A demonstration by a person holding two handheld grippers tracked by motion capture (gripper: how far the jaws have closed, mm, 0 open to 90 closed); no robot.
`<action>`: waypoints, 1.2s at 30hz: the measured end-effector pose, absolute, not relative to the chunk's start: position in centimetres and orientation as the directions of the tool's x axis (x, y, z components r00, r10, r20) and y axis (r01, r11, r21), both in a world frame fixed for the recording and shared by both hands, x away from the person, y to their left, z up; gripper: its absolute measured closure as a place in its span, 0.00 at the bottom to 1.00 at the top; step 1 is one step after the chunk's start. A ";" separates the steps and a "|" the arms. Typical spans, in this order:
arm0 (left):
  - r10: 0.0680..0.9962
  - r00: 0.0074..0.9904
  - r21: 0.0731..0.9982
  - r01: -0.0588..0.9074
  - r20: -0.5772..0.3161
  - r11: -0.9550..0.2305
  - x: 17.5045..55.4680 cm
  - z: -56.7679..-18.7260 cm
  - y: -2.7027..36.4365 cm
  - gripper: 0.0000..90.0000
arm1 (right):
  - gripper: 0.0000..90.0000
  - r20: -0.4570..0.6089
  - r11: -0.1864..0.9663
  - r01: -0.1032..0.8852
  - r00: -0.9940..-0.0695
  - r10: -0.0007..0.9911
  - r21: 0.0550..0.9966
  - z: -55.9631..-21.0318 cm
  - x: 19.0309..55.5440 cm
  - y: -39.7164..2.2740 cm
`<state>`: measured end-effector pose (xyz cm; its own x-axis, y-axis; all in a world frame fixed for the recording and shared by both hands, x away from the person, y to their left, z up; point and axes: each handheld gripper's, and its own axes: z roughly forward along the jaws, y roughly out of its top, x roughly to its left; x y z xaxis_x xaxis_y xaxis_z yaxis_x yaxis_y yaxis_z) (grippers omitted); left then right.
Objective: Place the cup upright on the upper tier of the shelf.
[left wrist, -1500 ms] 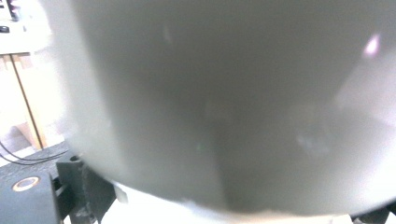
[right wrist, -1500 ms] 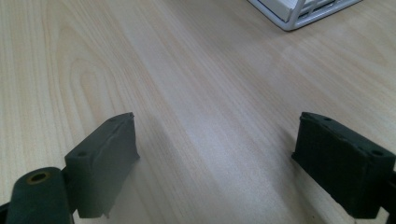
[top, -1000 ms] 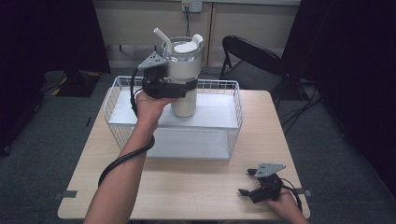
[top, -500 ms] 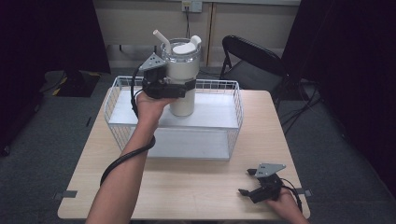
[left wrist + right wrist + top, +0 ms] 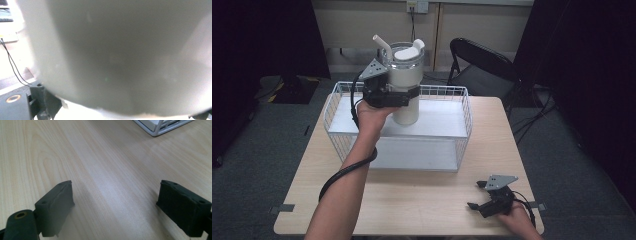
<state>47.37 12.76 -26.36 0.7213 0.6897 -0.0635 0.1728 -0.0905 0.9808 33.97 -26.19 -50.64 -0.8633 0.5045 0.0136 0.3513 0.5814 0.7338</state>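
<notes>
A white tumbler (image 5: pixel 407 109) with a clear lid and a white straw (image 5: pixel 381 44) is upright over the back part of a white wire basket (image 5: pixel 467 112). My left gripper (image 5: pixel 408 96) is shut on the tumbler's middle, coming at it from the left. In the left gripper view the tumbler's wall (image 5: pixel 120 55) is pressed close to the camera between the jaws. I cannot tell whether its base touches the basket floor. My right gripper (image 5: pixel 475 195) lies near the table's front right corner. It is open with bare wood between its pads (image 5: pixel 56 207).
The basket takes up the far half of the wooden table (image 5: pixel 422 200), and its near corner (image 5: pixel 160 128) is ahead of the right gripper. A black folding chair (image 5: pixel 482 70) stands behind the table. A black cable (image 5: pixel 343 172) trails along the left forearm.
The tumbler and my left gripper have drifted very slightly to the left over the basket. The right gripper has stayed where it was.
</notes>
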 end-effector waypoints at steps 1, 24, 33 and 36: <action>0.689 0.722 0.981 0.170 -0.059 -0.094 47.3 -26.4 12.7 0.10 | 0.14 0.014 0.581 0.351 -0.863 0.504 0.734 -50.6 34.0 -26.2; 0.685 0.728 0.976 0.167 -0.028 -0.138 46.7 -26.4 12.7 0.09 | 0.14 0.013 0.582 0.351 -0.863 0.504 0.733 -50.6 34.0 -26.2; 0.698 0.715 0.968 0.202 -0.040 -0.151 46.3 -27.1 12.9 0.08 | 0.14 0.013 0.582 0.351 -0.863 0.504 0.733 -50.6 34.0 -26.2; 0.693 0.719 0.963 0.223 -0.056 -0.154 46.2 -27.5 13.3 0.09 | 0.14 0.013 0.582 0.351 -0.863 0.505 0.734 -50.6 34.0 -26.2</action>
